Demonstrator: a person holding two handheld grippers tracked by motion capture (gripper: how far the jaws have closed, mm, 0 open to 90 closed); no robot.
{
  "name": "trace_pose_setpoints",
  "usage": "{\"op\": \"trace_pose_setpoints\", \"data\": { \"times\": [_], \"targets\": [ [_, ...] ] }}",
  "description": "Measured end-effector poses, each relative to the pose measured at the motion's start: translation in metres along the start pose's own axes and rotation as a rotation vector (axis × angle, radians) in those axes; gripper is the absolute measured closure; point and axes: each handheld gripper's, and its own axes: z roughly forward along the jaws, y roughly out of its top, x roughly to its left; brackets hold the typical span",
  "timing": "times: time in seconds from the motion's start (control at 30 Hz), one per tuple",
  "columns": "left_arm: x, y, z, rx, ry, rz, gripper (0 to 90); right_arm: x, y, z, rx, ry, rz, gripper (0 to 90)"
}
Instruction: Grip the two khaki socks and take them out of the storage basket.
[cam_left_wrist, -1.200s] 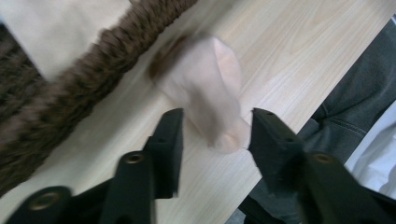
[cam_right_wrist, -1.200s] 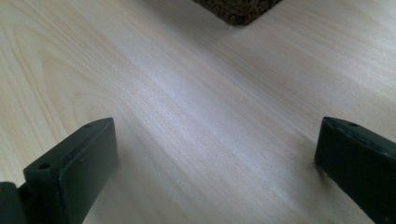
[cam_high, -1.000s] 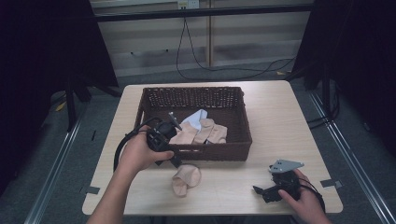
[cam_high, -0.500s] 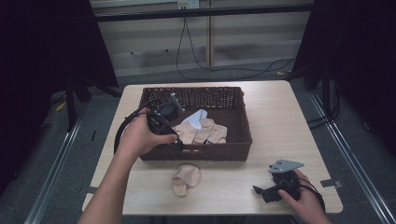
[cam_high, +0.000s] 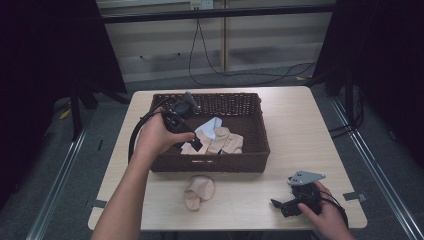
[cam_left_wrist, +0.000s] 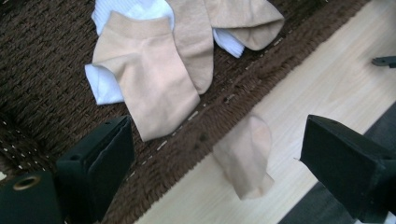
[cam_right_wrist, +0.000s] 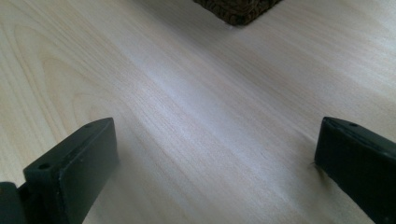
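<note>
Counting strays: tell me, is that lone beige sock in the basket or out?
Out. The sock lies on the bare table, in front of the basket.

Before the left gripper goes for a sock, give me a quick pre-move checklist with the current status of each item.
1. Left gripper jaws open and empty: ok, wide apart in the left gripper view.
2. Left gripper over the wicker basket: ok, held above its left half.
3. Beige socks reachable in the basket: ok, lying flat on top of white socks.
4. Loose beige sock on the table, outside the basket: not ok if it belongs inside.
5. Right gripper out of the way: ok, low at the table's near right corner, jaws open and empty.
6. Cable snagging on the basket rim: cannot tell.
</note>
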Motion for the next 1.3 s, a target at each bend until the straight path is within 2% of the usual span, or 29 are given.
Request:
{"op": "trace_pose_setpoints", "data": {
  "times": [0.37,0.67,0.73,0.87,1.07,1.17,1.3],
  "targets": [
    [0.012,0.007,0.021,-0.005,-0.008,-0.031,9.7,0.000,0.000,0.000,0.000,0.000,0.000,0.0],
    [0.025,0.011,0.041,-0.026,-0.012,-0.079,11.4,0.000,0.000,0.000,-0.001,-0.001,-0.004,0.0],
    [0.027,0.012,0.046,-0.036,-0.001,-0.092,14.8,0.000,0.000,0.000,-0.001,-0.001,-0.004,0.0],
    [0.031,0.014,0.053,-0.033,0.009,-0.109,15.5,0.000,0.000,0.000,-0.001,-0.001,-0.004,0.0],
    [0.033,0.018,0.068,-0.041,0.000,-0.123,20.8,0.000,0.000,0.000,-0.001,-0.001,-0.004,0.0],
    [0.036,0.019,0.076,-0.041,0.005,-0.147,23.0,0.000,0.000,0.000,-0.001,0.000,-0.004,0.0],
    [0.043,0.020,0.084,-0.025,0.037,-0.171,28.2,0.000,0.000,0.000,0.000,0.000,0.000,0.0]
  ]
}}
